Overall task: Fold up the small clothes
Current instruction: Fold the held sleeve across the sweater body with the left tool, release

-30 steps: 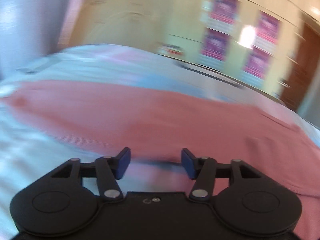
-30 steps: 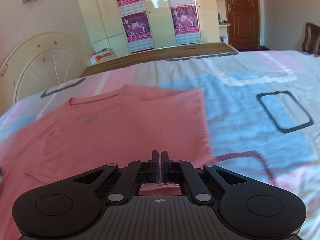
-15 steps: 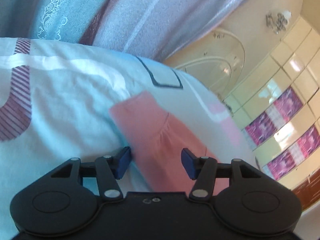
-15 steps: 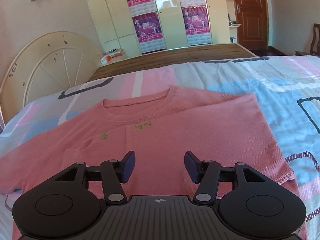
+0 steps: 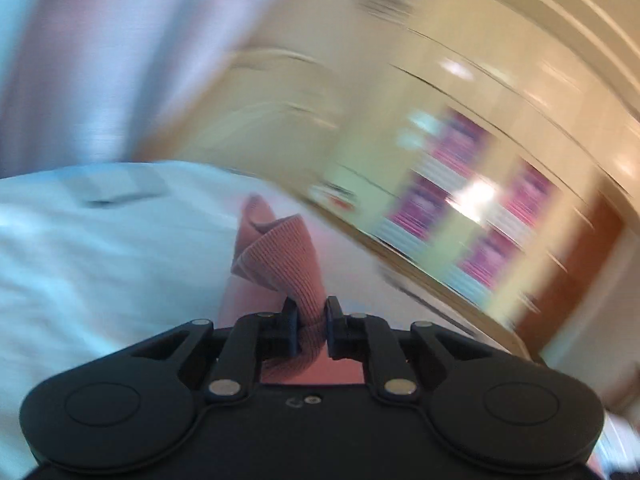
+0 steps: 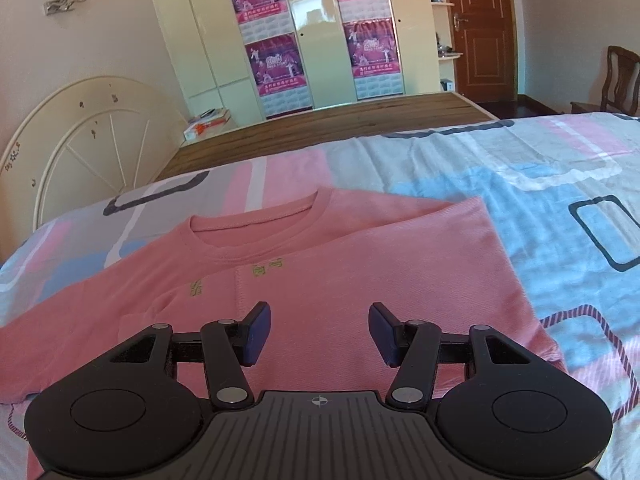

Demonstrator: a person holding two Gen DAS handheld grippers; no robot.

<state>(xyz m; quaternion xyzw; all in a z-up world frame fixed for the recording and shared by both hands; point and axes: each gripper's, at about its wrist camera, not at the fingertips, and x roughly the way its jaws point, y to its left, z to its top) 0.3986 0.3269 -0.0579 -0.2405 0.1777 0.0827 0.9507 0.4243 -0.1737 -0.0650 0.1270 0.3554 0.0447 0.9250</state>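
Observation:
A pink T-shirt (image 6: 320,280) lies on the bed, neckline toward the far side, its right side folded in with a straight edge. My right gripper (image 6: 318,332) is open and empty, low over the shirt's middle. In the blurred left wrist view my left gripper (image 5: 311,320) is shut on a bunch of the pink shirt's fabric (image 5: 280,256), which stands up in a fold between the jaws.
The bed has a patterned sheet (image 6: 520,184) in pink, blue and white. A cream round headboard (image 6: 92,140) stands at the left. A wooden bed frame (image 6: 340,120), wardrobe with posters (image 6: 312,32), door (image 6: 484,28) and chair (image 6: 620,80) lie beyond.
My left gripper closed on the shirt's sleeve fabric and is swinging fast, blurring its view. My right gripper opened, let go of the shirt's lower edge and moved up over the shirt.

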